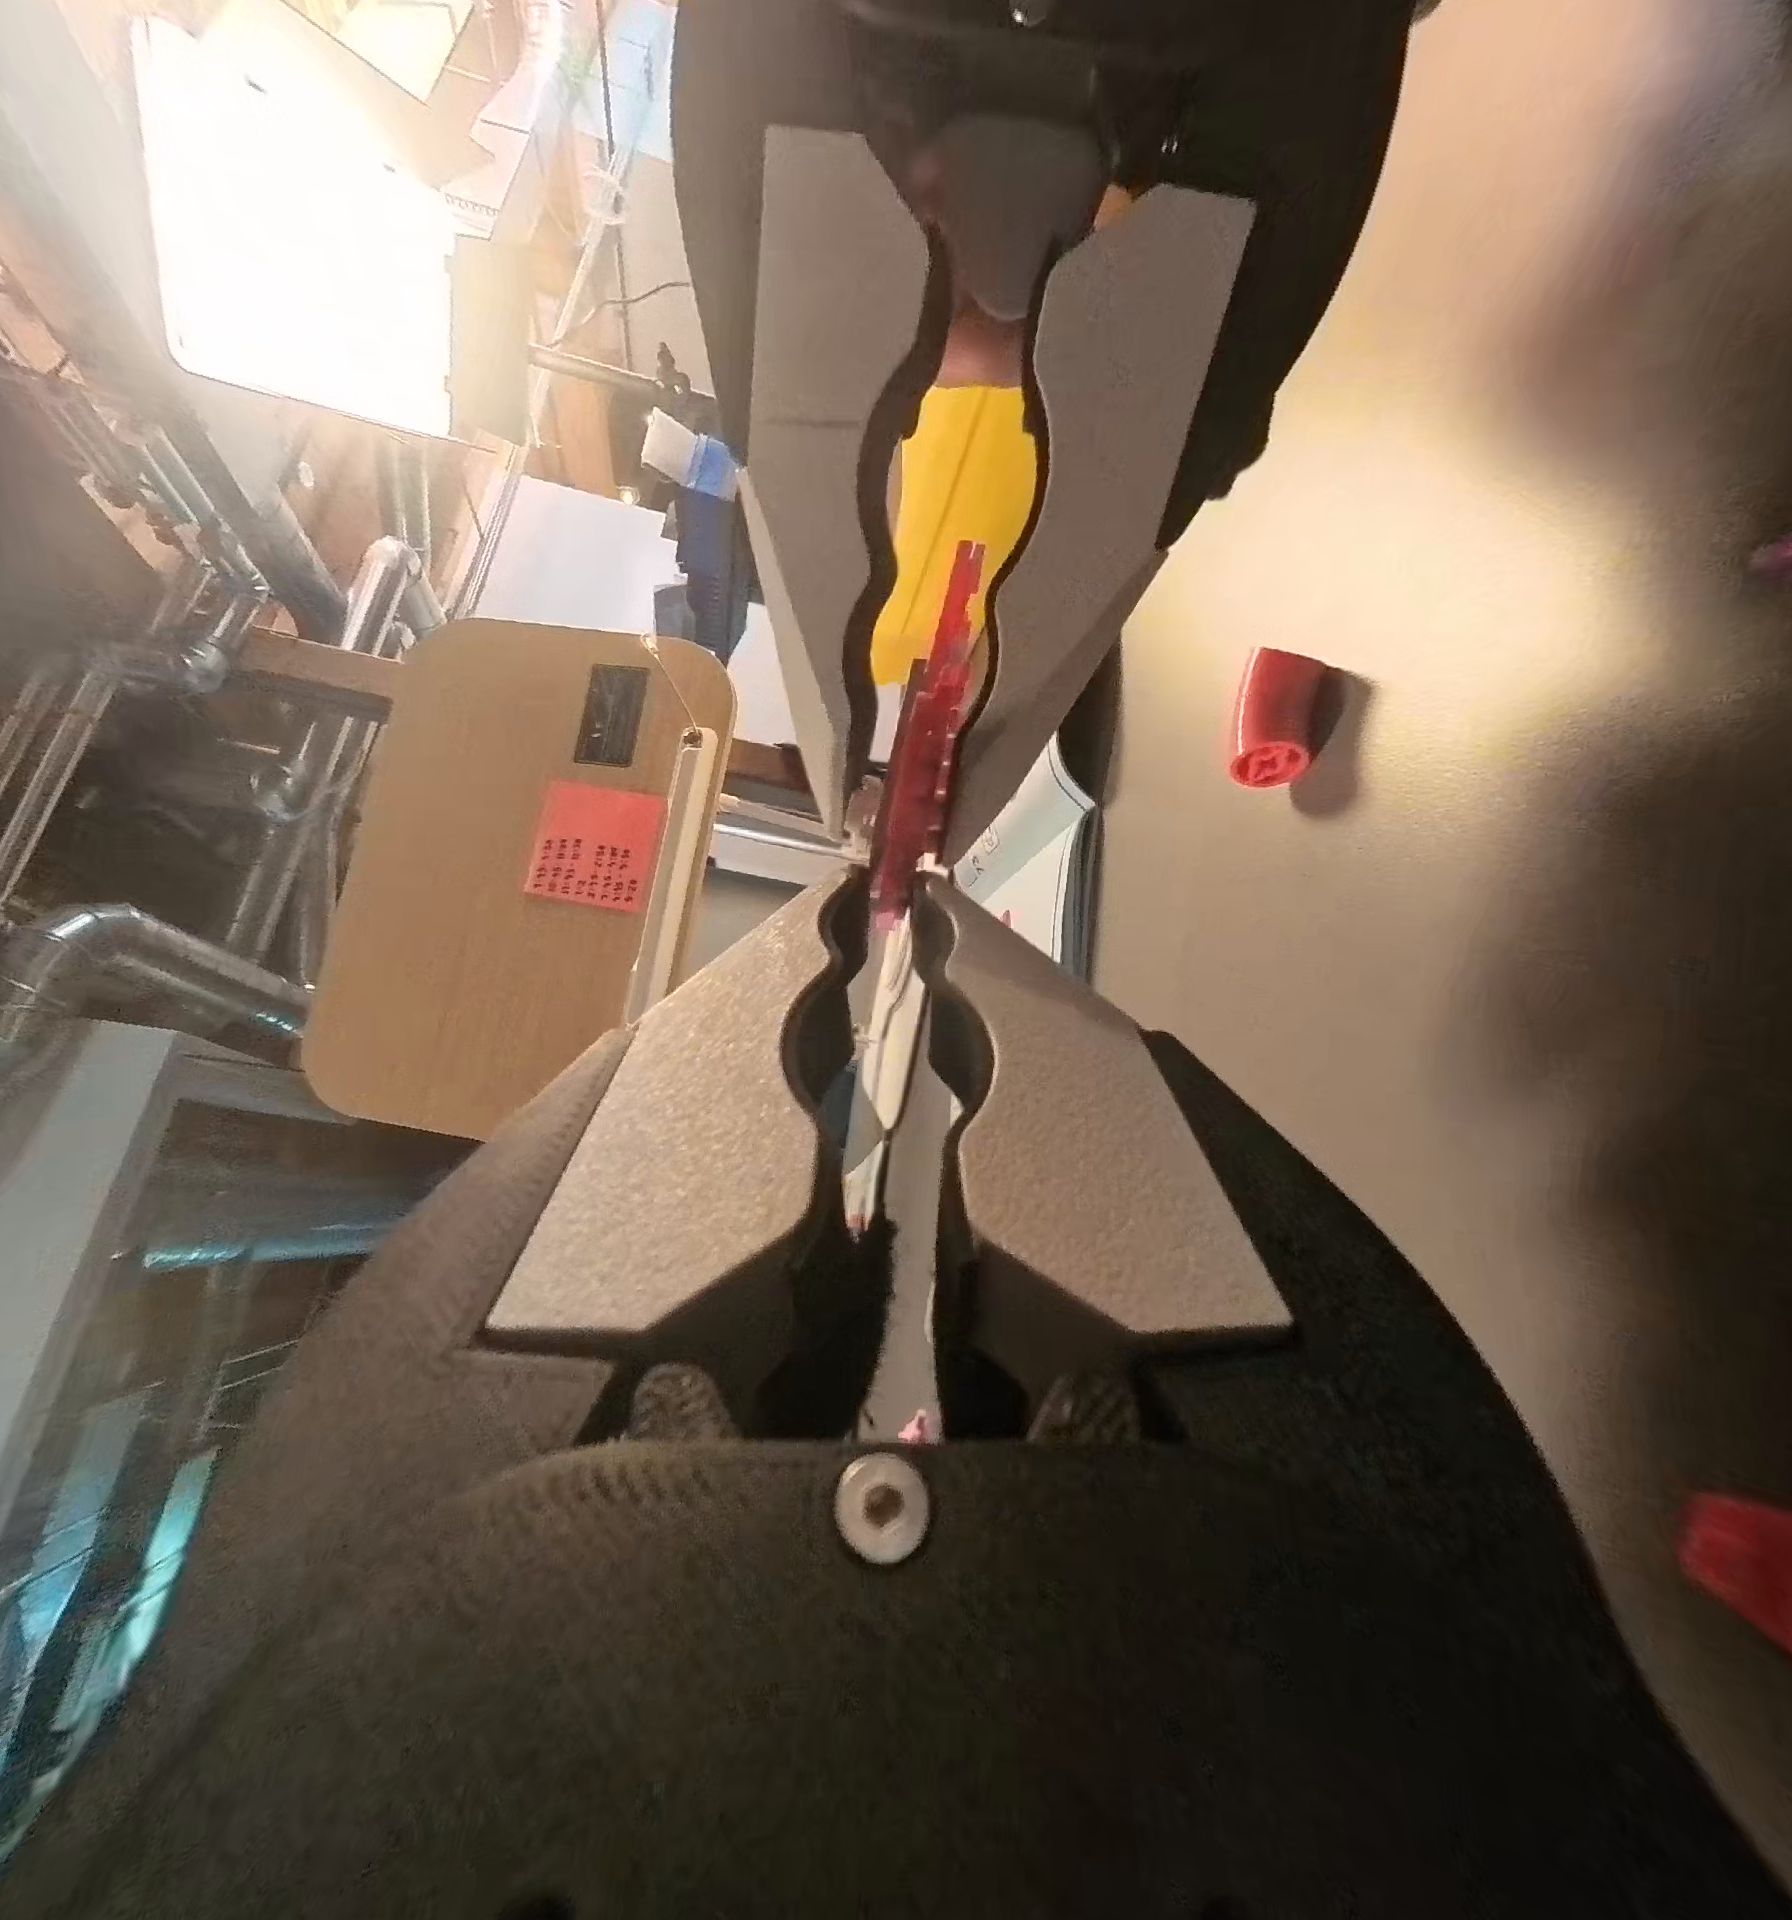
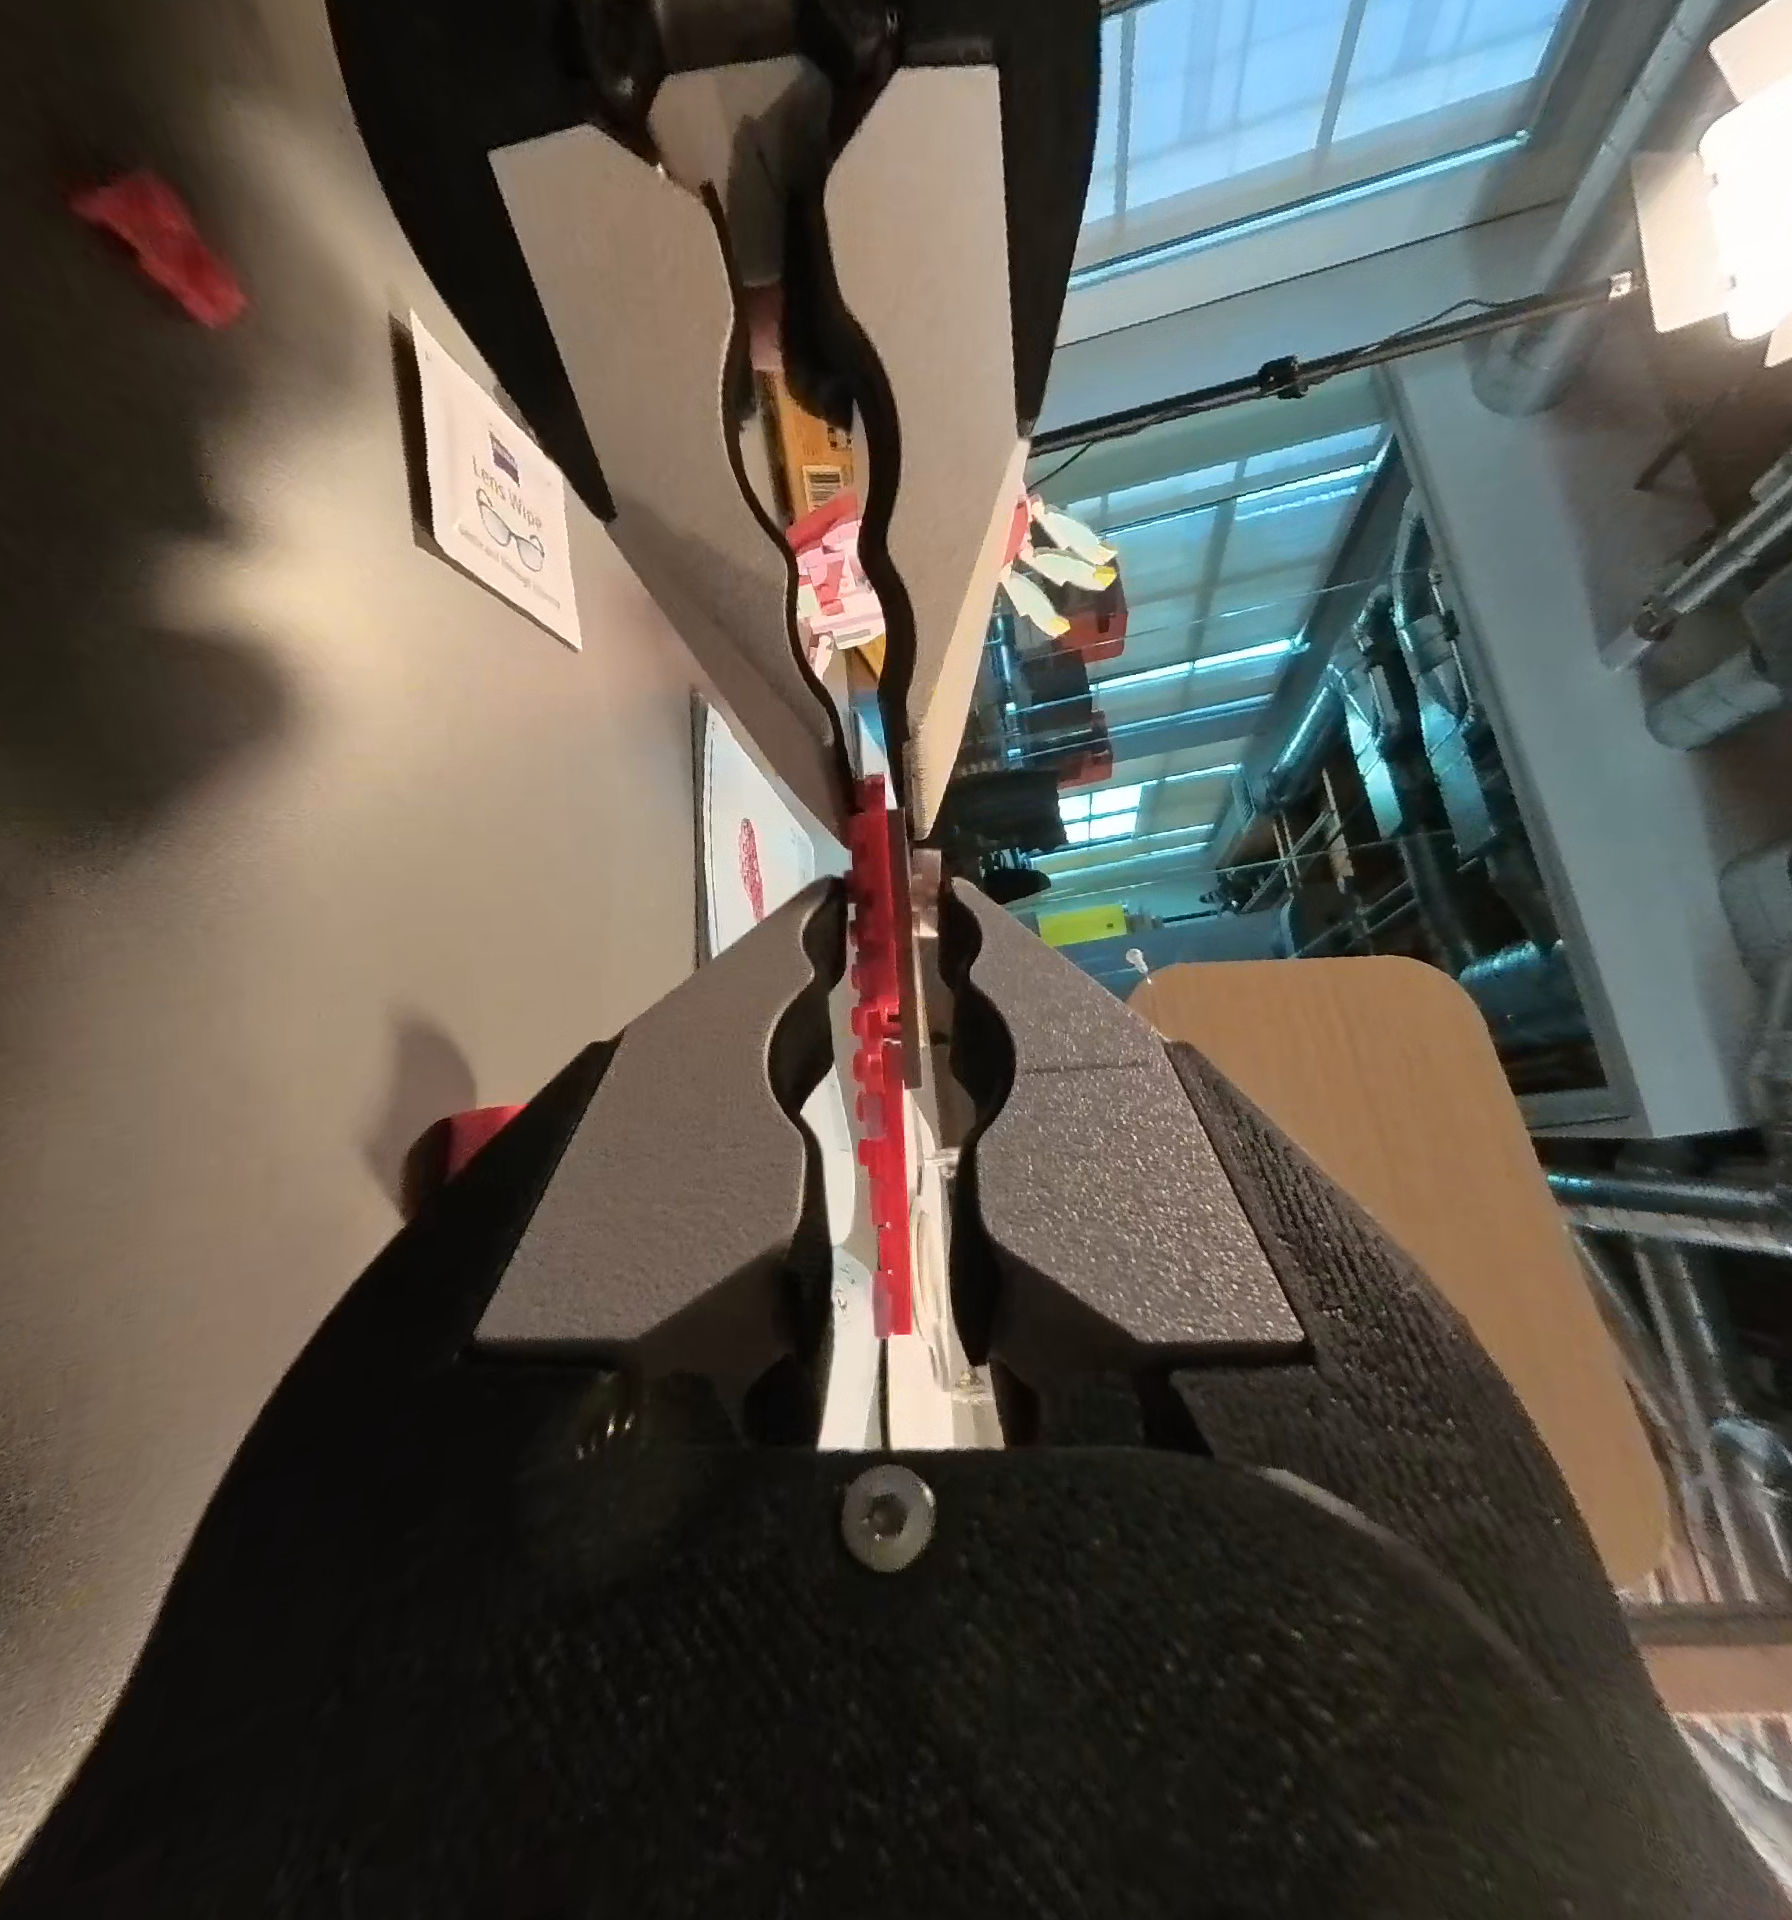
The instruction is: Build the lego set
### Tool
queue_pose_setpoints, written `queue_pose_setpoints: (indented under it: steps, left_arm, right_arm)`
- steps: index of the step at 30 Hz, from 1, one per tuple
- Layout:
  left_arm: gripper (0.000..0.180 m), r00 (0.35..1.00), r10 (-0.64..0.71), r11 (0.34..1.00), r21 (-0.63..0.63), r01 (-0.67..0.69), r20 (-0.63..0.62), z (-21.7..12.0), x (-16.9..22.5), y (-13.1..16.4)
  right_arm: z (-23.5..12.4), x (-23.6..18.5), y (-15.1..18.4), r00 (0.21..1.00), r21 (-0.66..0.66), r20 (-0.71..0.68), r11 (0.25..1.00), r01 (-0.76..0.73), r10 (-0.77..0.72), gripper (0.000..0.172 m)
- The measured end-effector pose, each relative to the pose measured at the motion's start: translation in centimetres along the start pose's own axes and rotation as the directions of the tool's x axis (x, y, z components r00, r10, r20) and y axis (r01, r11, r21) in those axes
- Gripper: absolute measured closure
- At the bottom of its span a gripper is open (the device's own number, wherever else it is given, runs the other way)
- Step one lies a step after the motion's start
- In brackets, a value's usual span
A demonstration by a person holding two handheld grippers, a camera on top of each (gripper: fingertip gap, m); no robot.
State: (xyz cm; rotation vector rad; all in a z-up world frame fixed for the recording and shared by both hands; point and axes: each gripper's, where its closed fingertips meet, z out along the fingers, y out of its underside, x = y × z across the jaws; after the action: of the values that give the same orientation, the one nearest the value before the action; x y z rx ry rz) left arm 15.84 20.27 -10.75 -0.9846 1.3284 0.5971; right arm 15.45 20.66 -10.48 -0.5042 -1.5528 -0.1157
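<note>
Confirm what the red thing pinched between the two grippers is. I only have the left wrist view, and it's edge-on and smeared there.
Observer: The right wrist view shows a red studded plate with studs on one face and a thin grey layer on the other.
Operator: How deep does it sit in the right gripper?
Observer: Deep. It runs from the fingertips back almost to the finger roots, and the fingers are closed on it.
Operator: Anything behind the left gripper?
Observer: Yes. A small pink and red brick build shows through the gap between its fingers, farther back.
</note>
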Motion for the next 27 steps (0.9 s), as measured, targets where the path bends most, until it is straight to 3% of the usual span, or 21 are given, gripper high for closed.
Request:
queue_pose_setpoints:
  steps: [10, 17, 27]
  left_arm:
    - [0.174, 0.972, -0.197, 0.975, 0.082, 0.208, -0.127, -0.5, 0.4, -1.0]
    - [0.175, 0.951, -0.259, 0.957, 0.089, 0.277, -0.17, -0.5, 0.7, -1.1]
    - [0.175, 0.821, -0.473, 0.818, 0.186, 0.544, -0.319, -2.2, -0.8, -3.1]
  right_arm:
    - [-0.7, -0.5, -0.9, 0.989, 0.069, 0.112, 0.992, -0.108, 0.1, 0.158]
    - [-0.8, -0.7, -1.0, 0.978, 0.08, 0.146, 0.983, -0.162, 0.15, 0.157]
    - [-2.1, 0.7, -3.6, 0.932, 0.206, 0.217, 0.92, -0.335, 0.29, 0.157]
